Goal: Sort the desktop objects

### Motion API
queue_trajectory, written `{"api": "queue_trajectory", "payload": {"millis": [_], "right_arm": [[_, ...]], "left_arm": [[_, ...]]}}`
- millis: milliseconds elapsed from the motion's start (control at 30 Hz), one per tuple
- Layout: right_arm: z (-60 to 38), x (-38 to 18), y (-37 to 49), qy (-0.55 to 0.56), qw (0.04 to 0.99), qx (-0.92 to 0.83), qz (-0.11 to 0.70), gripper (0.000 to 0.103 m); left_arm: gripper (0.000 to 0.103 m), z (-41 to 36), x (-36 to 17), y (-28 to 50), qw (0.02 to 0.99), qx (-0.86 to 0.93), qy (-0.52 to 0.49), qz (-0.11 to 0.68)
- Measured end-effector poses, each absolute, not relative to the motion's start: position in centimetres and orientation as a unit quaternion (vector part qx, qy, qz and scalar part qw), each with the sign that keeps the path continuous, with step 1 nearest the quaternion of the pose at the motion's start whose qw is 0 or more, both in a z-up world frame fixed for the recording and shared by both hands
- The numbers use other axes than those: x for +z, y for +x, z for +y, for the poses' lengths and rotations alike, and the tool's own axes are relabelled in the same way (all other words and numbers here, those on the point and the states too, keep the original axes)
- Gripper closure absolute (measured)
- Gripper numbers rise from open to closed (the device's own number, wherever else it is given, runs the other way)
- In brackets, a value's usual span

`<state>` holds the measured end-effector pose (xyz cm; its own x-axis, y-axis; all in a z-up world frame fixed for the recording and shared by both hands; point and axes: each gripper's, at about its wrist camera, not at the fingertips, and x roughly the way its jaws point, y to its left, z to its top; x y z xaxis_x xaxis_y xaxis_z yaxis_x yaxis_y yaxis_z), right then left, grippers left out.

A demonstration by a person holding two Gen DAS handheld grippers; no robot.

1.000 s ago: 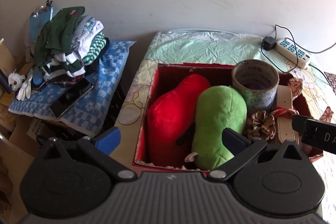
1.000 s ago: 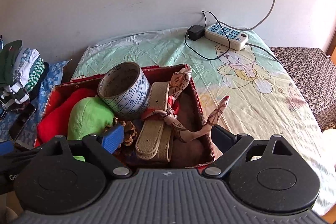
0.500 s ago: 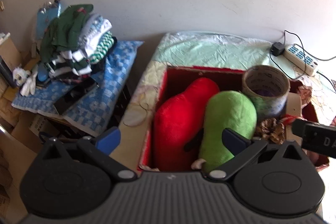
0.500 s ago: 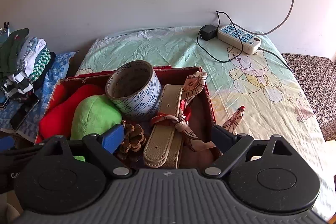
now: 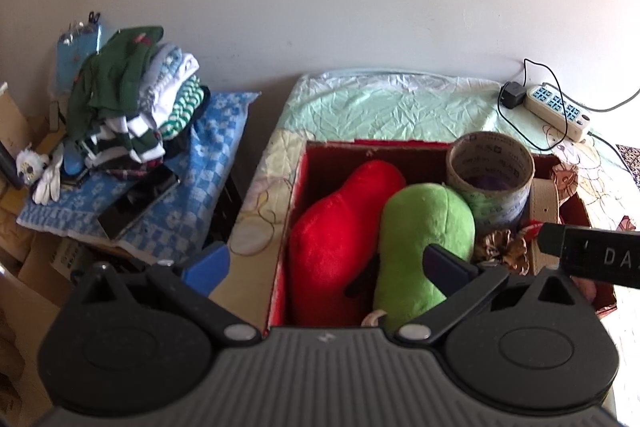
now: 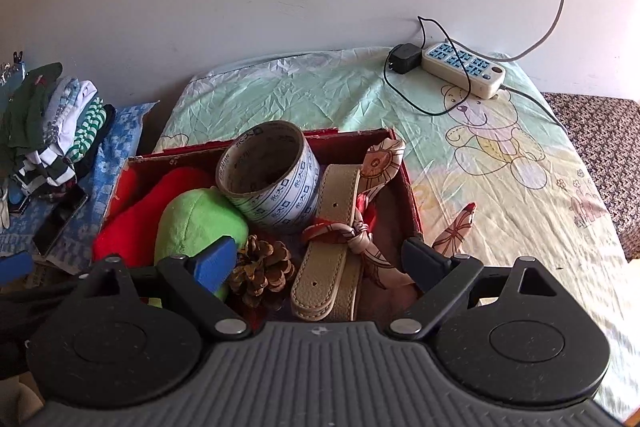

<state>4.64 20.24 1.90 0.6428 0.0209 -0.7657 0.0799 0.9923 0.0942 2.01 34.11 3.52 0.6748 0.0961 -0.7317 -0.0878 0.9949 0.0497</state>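
A red box [image 6: 408, 183] sits on a table covered by a pale green printed cloth [image 6: 500, 155], and everything to be sorted lies packed inside it. At its left end a red plush [image 5: 340, 227] lies against a green plush [image 5: 424, 223]; a roll of printed tape [image 6: 276, 179] leans on the green one, tilted with its open core facing up. In front of the tape lies a pine cone [image 6: 262, 271], and beside that a beige leather belt [image 6: 332, 227] with a patterned scarf [image 6: 380, 163] knotted around it (one scarf end trails over the box wall onto the cloth). The left gripper [image 5: 326, 261] hovers over the near left edge of the box with its fingers spread wide, holding nothing. The right gripper [image 6: 316, 261] hovers over the near right part, fingers likewise wide apart and empty. A power strip [image 6: 464, 69] rests at the far edge of the table.
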Motion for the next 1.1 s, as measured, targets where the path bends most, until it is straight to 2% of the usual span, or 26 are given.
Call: {"api": "queue_trajectory", "payload": {"millis": [1100], "right_arm": [[20.15, 1.76, 3.59, 0.059, 0.902, 0.001, 0.427, 0.011]], "left_arm": [[0.001, 34.74, 2.85, 1.40, 0.913, 0.053, -0.021, 0.403]]}}
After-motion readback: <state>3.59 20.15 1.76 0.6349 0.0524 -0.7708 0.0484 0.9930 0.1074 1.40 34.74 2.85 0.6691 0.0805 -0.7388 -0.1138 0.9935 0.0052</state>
